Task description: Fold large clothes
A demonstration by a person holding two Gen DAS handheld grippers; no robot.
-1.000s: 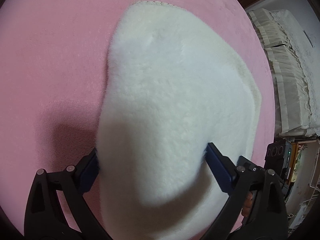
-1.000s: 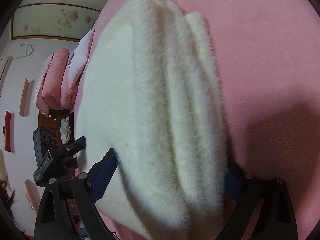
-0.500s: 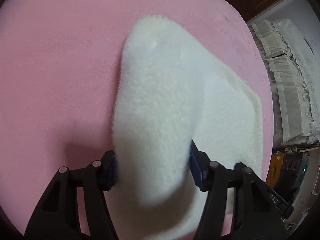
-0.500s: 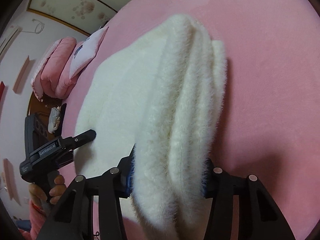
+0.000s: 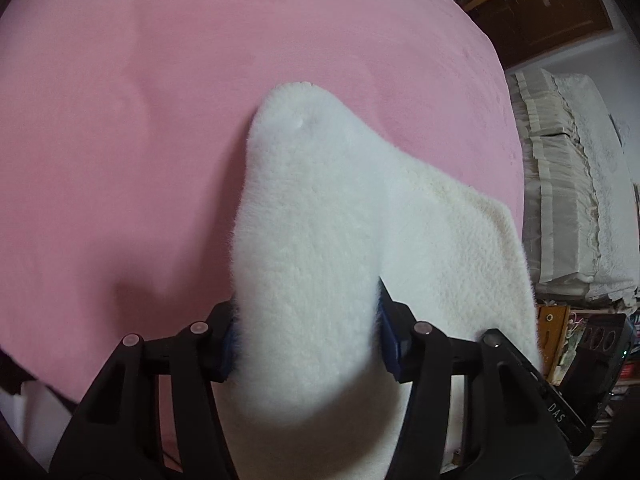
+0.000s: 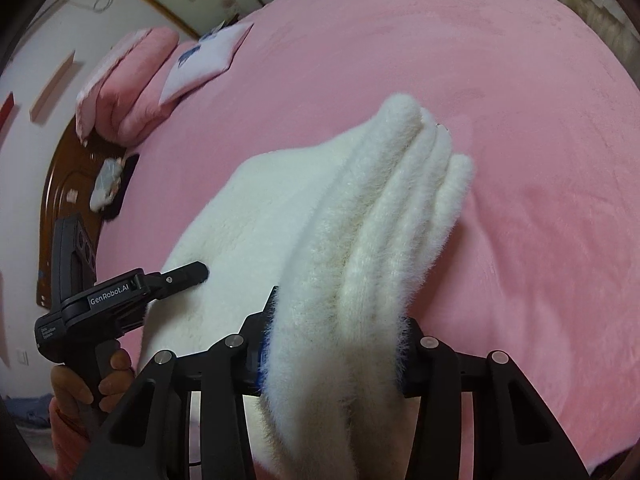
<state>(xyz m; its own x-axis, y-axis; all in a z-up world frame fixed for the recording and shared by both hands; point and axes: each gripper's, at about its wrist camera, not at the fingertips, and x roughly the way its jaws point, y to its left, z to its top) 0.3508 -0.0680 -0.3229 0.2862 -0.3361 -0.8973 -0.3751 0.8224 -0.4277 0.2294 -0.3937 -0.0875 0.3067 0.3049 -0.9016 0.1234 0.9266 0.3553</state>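
A thick white fleece garment (image 5: pixel 312 208) lies folded in layers on a pink bed cover (image 5: pixel 120 120), its near edge raised off the bed. My left gripper (image 5: pixel 308 328) has its blue pads pressed into one bunched end, jaws still closing. In the right wrist view the stacked folds of the garment (image 6: pixel 380 208) run into my right gripper (image 6: pixel 332 352), whose pads squeeze the fluffy layers, jaws also closing. The left tool's finger (image 6: pixel 184 274) shows there, gripping the far end, held by a hand (image 6: pixel 80 392).
Pink pillows (image 6: pixel 128 92) and a white cushion (image 6: pixel 204 64) lie at the head of the bed by a dark wooden headboard (image 6: pixel 68 184). Pale stacked bedding (image 5: pixel 568 184) stands beside the bed, with dark wooden furniture (image 5: pixel 540 8) behind it.
Both grippers went from wide open around the garment's edge to clamped on it, then rose and pulled back. The near edge lifted, and more pink bed shows around the garment.
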